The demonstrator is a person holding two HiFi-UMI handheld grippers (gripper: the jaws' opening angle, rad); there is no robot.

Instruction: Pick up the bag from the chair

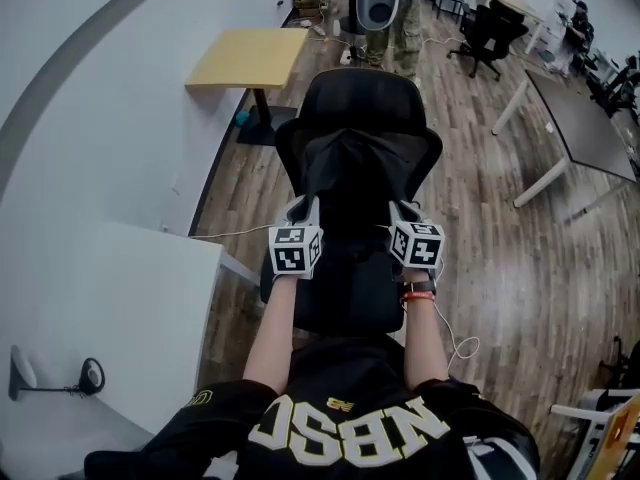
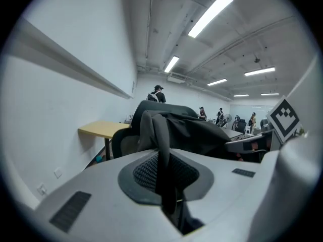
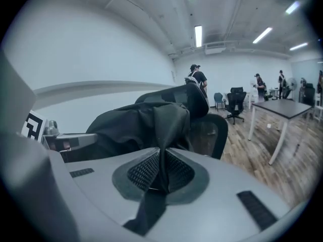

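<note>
The left tool (image 1: 303, 208) and the right tool (image 1: 404, 211) are each closed tightly on a fold of the black bag (image 1: 350, 173). The bag hangs between them over the seat of the chair (image 1: 362, 96), in front of its backrest.

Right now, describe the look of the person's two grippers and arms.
The left gripper and right gripper are light grey, each with a white cube of black square markers. The jaws have dark mesh pads. A thin white cable hangs from the right one. The person wears a black short-sleeved shirt, plus a black watch and orange band on the right wrist.
</note>
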